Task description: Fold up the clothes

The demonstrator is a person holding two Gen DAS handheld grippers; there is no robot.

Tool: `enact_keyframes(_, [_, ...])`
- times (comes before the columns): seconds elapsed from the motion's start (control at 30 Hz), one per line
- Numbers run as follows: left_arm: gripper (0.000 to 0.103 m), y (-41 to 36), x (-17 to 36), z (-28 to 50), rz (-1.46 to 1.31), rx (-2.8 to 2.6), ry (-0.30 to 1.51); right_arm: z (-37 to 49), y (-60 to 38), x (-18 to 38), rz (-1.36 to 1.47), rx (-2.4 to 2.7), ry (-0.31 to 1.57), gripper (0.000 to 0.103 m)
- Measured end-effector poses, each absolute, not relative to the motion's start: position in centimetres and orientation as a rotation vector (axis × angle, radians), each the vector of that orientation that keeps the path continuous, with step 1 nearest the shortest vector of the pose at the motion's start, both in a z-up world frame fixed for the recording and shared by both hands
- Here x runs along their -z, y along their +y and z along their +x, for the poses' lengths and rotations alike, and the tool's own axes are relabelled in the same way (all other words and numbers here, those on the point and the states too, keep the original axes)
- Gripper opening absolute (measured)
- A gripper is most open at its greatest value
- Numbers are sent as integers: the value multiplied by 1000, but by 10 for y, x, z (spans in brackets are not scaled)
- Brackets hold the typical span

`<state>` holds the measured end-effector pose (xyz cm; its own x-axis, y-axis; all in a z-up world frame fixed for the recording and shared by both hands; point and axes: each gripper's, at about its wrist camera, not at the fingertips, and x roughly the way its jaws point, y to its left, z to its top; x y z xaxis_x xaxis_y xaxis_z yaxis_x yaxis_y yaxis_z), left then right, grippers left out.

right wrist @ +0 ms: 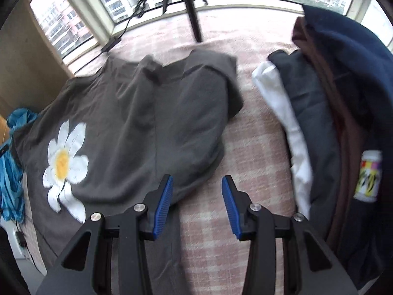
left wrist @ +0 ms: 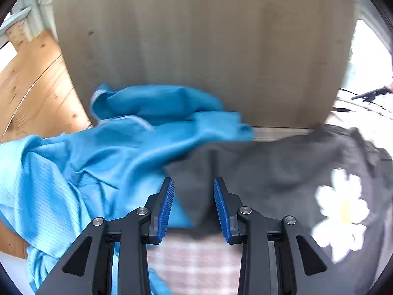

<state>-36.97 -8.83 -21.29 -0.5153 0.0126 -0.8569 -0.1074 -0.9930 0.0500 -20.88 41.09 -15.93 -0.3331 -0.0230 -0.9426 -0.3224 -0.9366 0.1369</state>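
Note:
A dark grey T-shirt (right wrist: 147,123) with a white daisy print (right wrist: 65,164) lies spread on the pink checked bedcover (right wrist: 221,221). It also shows in the left wrist view (left wrist: 270,167), with the daisy (left wrist: 341,211) at the right. My left gripper (left wrist: 194,184) is open and empty just above the shirt's left edge, beside a crumpled blue garment (left wrist: 98,162). My right gripper (right wrist: 197,184) is open and empty over the shirt's right lower edge, holding nothing.
A pile of clothes, white (right wrist: 282,123), dark grey, brown and navy (right wrist: 356,73), lies at the right. A tripod (right wrist: 189,5) stands by the window. A wooden panel (left wrist: 196,49) and a plank (left wrist: 36,86) rise behind the blue garment.

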Motion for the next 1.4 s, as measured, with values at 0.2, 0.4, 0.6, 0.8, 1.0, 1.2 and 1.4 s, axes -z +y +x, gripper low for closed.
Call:
enact_keyframes(0.2, [34, -9, 199, -326, -1378, -2448, 336, -241, 444, 155, -1595, -2395, 481, 45])
enact_keyframes(0.4, [35, 57, 219, -304, -1370, -2284, 450, -285, 453, 174, -1616, -2384, 423, 50])
enact_keyframes(0.6, [35, 56, 268, -309, -1564, -2257, 457, -306, 438, 151, -1482, -2481, 152, 50])
enact_keyframes(0.8, [35, 36, 301, -311, -1699, -2238, 407, -345, 410, 166, -1663, -2581, -155, 58])
enact_keyframes(1.0, [41, 27, 303, -313, -1713, -2263, 340, -357, 419, 200, -1857, -2474, -155, 57])
enact_keyframes(1.2, [43, 25, 302, -313, -1713, -2278, 332, -333, 426, 181, -1835, -2538, -73, 4])
enact_keyframes(1.4, [47, 25, 301, -315, -1715, -2281, 345, -337, 457, 184, -1785, -2393, 43, 6])
